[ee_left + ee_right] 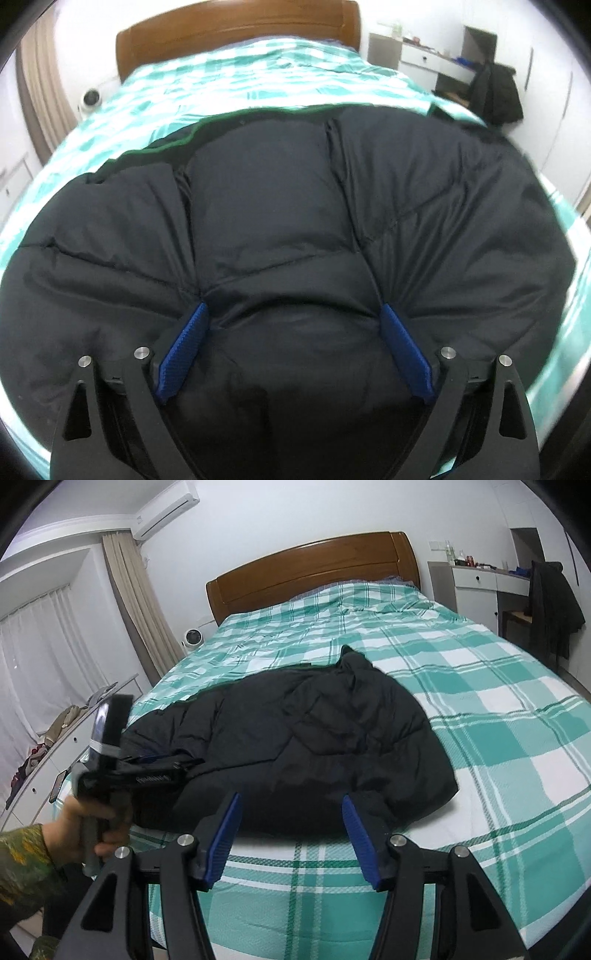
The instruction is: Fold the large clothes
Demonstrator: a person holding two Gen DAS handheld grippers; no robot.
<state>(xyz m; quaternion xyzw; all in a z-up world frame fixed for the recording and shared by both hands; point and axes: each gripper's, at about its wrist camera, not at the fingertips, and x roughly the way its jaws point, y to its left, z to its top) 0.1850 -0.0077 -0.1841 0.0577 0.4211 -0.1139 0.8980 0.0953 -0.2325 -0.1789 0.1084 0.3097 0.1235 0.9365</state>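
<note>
A dark navy puffer jacket (314, 738) lies folded in a bundle on the bed; it fills the left wrist view (288, 206). My left gripper (293, 308) is open, its blue pads (184, 350) pressed down into the jacket's padding. In the right wrist view the left gripper (147, 771) sits at the jacket's left edge, held by a hand. My right gripper (291, 805) is open and empty, hovering just in front of the jacket's near edge, above the sheet.
The bed has a green and white plaid sheet (498, 738) and a wooden headboard (314, 568). A white desk (487, 583) with a dark coat on a chair (554, 605) stands at the right. A low white cabinet (48, 760) with clutter runs along the left.
</note>
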